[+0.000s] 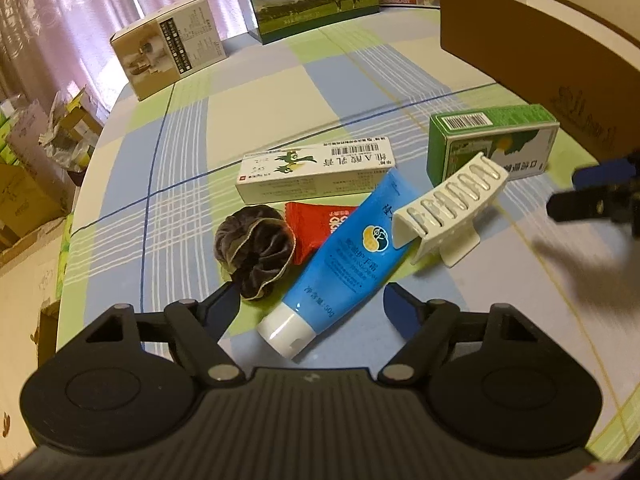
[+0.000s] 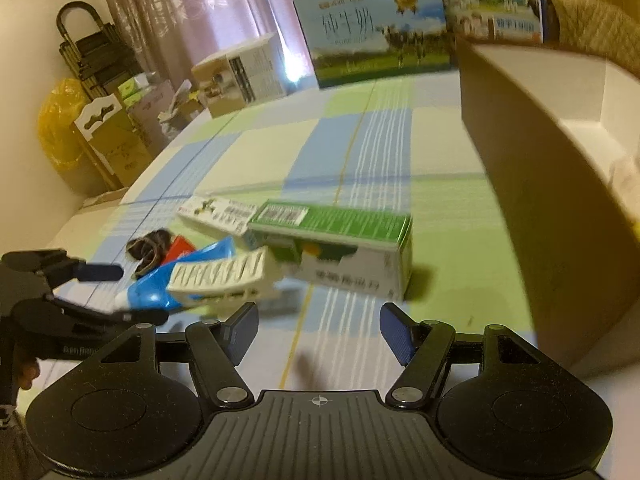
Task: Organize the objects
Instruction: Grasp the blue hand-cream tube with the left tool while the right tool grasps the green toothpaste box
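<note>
Blue tube (image 1: 340,264) between open left claw (image 1: 310,304)

Blue tube (image 1: 340,264) half covers the red packet (image 1: 310,228).

Clip (image 1: 444,208) on tube (image 1: 340,264) — boxes behind.

Left tool (image 1: 308,308) and right tool (image 2: 316,330) gape, empty.
</note>
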`<state>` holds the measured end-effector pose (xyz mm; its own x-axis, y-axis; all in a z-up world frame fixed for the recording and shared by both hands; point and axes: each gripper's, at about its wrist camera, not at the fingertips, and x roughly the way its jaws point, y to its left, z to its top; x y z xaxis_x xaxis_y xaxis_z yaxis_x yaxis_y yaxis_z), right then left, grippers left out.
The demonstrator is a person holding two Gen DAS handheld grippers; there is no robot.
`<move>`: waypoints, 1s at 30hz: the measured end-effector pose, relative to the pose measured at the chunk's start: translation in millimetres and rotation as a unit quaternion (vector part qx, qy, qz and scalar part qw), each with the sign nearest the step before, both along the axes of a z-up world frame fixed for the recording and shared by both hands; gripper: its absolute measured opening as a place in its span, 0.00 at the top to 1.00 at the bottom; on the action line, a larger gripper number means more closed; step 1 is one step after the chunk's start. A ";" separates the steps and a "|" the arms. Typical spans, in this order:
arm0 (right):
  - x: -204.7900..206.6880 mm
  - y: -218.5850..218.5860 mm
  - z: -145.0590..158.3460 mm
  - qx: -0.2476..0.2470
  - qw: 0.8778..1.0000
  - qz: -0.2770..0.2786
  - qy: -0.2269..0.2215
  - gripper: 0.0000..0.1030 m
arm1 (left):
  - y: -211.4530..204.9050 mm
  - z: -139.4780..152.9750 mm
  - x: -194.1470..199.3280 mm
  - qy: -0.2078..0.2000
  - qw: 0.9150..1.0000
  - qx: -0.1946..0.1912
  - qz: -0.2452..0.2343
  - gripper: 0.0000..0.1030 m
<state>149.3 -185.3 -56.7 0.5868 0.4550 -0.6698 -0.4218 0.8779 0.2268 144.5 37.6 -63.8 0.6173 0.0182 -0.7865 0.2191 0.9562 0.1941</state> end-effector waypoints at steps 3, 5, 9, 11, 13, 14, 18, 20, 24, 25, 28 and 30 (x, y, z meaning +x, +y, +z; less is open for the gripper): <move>5.4 -2.4 6.3 -0.016 0.999 -0.007 -0.031 0.37 | -1.6 -5.8 2.2 0.006 1.000 0.005 -0.005 0.31; 10.6 -2.0 7.0 -0.028 0.999 -0.004 -0.041 0.37 | -1.4 -9.1 3.5 0.009 1.000 0.009 -0.005 0.36; 18.8 9.0 4.8 -0.074 0.994 0.021 -0.075 0.37 | -0.1 -9.3 4.1 0.010 1.000 0.006 -0.001 0.43; 23.7 19.1 -0.8 -0.111 0.989 0.044 -0.086 0.37 | 0.1 -9.3 3.3 0.010 1.000 0.004 0.001 0.44; 27.1 26.0 -6.2 -0.139 0.983 0.057 -0.102 0.37 | 0.0 -9.1 2.4 0.010 1.000 0.004 0.002 0.45; 29.7 28.2 -9.4 -0.147 0.981 0.067 -0.103 0.37 | -0.1 -9.1 2.2 0.009 1.000 0.005 0.003 0.47; 36.8 30.6 -16.9 -0.151 0.978 0.101 -0.101 0.37 | 2.0 -7.0 0.9 0.011 1.000 -0.002 0.012 0.54; 36.2 31.2 -17.2 -0.154 0.976 0.117 -0.103 0.38 | 3.8 -5.9 0.5 0.015 1.000 -0.012 0.019 0.55; 28.7 28.5 -14.8 -0.165 0.972 0.133 -0.104 0.60 | 4.6 -3.9 -1.2 0.020 0.999 -0.028 0.027 0.58; 26.2 28.5 -13.4 -0.166 0.971 0.138 -0.102 0.63 | 4.9 -3.5 -1.7 0.021 0.999 -0.033 0.029 0.58; 18.6 27.8 -8.0 -0.161 0.973 0.143 -0.084 0.70 | 5.1 -2.0 -3.3 0.027 0.998 -0.048 0.035 0.60; 10.3 26.9 -4.0 -0.151 0.976 0.144 -0.069 0.72 | 5.0 -1.0 -4.7 0.032 0.997 -0.059 0.041 0.62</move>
